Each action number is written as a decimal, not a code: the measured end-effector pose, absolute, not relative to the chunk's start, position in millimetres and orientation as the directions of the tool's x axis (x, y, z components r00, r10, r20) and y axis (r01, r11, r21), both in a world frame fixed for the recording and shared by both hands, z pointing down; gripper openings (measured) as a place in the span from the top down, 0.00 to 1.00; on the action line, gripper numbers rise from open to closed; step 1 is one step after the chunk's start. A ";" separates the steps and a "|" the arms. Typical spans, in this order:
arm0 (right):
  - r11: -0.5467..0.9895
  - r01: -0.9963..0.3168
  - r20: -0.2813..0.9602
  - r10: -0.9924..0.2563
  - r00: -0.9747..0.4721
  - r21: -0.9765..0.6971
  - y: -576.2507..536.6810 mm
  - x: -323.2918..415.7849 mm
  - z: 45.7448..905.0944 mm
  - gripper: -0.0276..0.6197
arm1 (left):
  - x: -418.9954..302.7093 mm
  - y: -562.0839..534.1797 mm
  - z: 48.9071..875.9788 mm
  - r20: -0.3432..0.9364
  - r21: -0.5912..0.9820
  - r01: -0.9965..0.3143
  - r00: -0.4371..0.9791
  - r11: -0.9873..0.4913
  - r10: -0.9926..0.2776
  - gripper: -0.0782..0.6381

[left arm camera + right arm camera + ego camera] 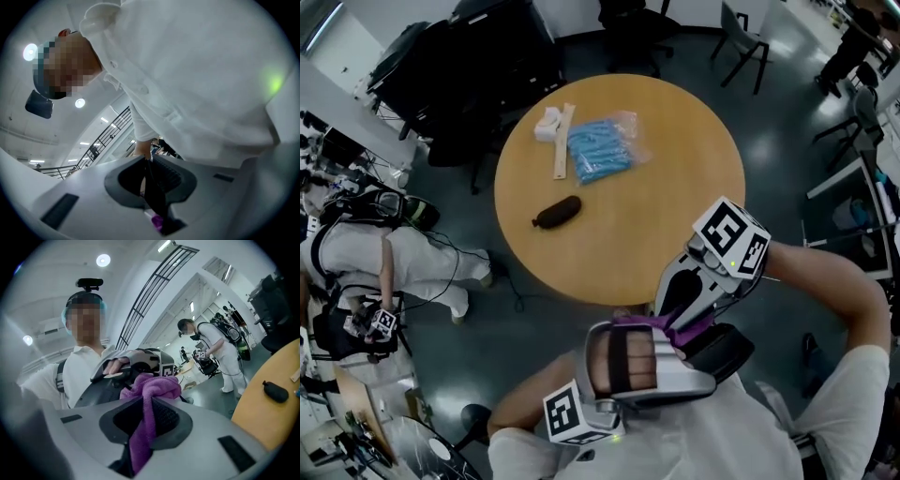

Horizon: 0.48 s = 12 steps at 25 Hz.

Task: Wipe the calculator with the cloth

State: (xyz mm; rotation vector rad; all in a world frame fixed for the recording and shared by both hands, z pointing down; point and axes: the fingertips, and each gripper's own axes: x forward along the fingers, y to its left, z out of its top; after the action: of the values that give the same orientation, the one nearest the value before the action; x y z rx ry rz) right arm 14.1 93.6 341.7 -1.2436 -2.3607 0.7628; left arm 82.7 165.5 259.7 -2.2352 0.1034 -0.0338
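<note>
Both grippers are held close to my chest, off the table's near edge. My right gripper [149, 401] is shut on a purple cloth [150, 385], which bunches above the jaws and hangs down between them. In the head view the cloth [673, 328] shows between the two tools, below the right gripper's marker cube [731, 239]. My left gripper [147, 164] is shut on a thin dark flat thing seen edge-on [153, 190], apparently the calculator; its face is hidden. The left gripper [698, 375] points across my body towards the right one.
The round wooden table [675, 187] carries a blue packet [598, 150], a wooden strip [562, 141], a white lump [547, 124] and a dark pouch [558, 212]. Another person in white [384, 253] stands at the left. Chairs and desks ring the table.
</note>
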 end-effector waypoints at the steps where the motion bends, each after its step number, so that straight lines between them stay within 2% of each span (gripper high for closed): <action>1: 0.462 0.631 0.065 0.835 -0.547 -0.623 94.0 12.3 349.2 0.86 | 82.1 164.8 260.3 -0.014 -0.780 -0.065 0.996 -0.623 -0.087 0.82; 8: 0.562 0.533 0.159 0.767 -0.621 -0.632 71.8 6.8 419.7 0.86 | 74.1 146.0 262.1 -0.065 -0.701 -0.149 0.987 -0.697 -0.145 0.82; 12: 0.713 0.370 0.211 0.583 -0.784 -0.596 23.4 8.2 472.3 0.86 | 53.2 109.4 281.4 -0.119 -0.527 -0.281 0.959 -0.802 -0.258 0.82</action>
State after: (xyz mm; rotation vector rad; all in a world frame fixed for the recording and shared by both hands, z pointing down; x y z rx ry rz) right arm 8.2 23.4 472.3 -0.7380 -2.5330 0.7635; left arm 53.2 109.4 281.4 -2.5430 0.3811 0.0553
